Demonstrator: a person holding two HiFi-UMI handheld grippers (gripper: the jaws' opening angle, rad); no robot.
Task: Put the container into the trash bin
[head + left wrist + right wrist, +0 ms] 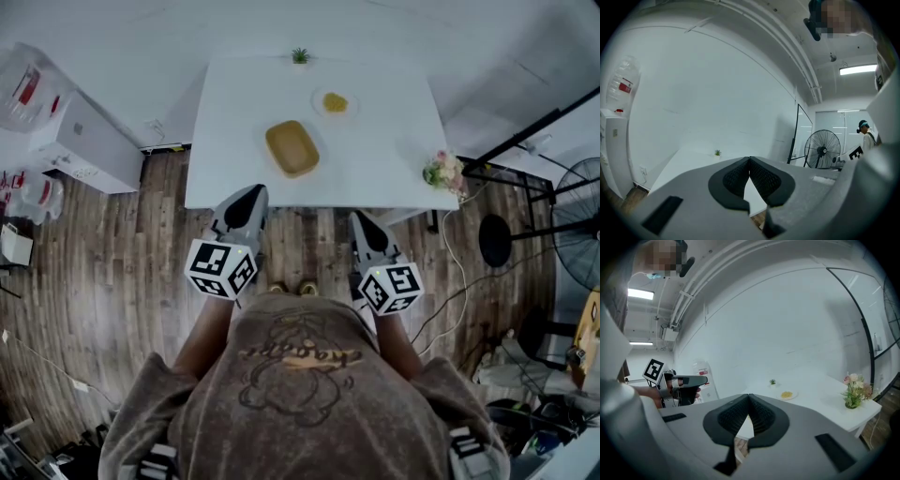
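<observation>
Mustard-yellow and shallow, the container (292,148) sits untouched on the smooth white table (394,150), near its front edge. It's a rounded rectangular tray with a raised rim, and I'd guess light plastic. The left gripper (255,193) and right gripper (361,221) hover just short of the table edge, each with its knurled black pads pressed together on nothing. So the reach comes first. I'd say one gripper must spread its jaws, come in over the near rim and pinch that thin wall squarely, because a slick tray may skid on this top. Behind it sit a small plate (335,103) of something yellow, a tiny potted plant (300,55), and flowers (443,172) at the right corner. I can't spot a trash bin anywhere
</observation>
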